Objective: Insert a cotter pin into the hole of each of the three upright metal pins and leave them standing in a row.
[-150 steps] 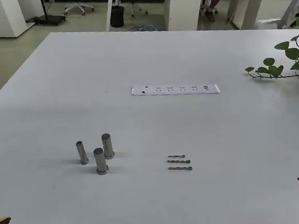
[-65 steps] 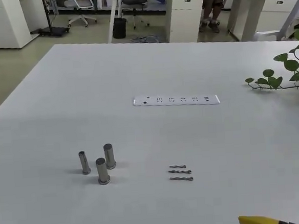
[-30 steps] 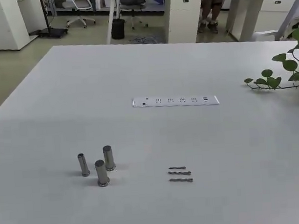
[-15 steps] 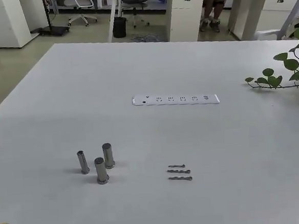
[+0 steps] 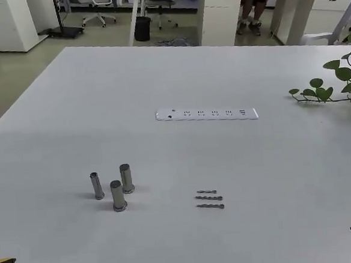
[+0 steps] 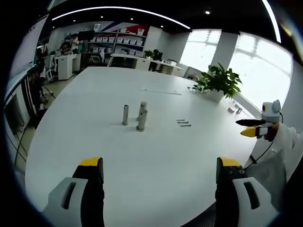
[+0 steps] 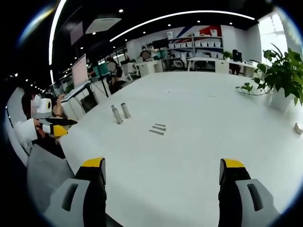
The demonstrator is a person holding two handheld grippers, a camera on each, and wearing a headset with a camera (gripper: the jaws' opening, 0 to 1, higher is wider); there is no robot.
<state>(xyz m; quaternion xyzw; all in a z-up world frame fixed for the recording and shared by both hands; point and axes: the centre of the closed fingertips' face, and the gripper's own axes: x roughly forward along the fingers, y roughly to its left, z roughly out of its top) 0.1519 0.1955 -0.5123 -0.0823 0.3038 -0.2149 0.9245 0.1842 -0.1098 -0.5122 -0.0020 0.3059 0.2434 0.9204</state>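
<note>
Three cotter pins point(image 5: 209, 199) lie parallel on the tabletop point(image 5: 219, 62), long axes crosswise to the person, to the right of the clustered upright metal pins point(image 5: 113, 187), nearer the right tongs point(image 7: 162, 163) than the left tongs point(image 6: 159, 163), both gaping wide, empty and well short of the parts.

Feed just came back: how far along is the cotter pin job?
Nothing looks done. The three upright grey metal pins stand clustered, not in a row. All three small silver cotter pins lie loose, side by side on the white table. Nothing is in hand: the left claw and right claw are open and empty. Left: all three insertions, then lining the pins up.
</note>
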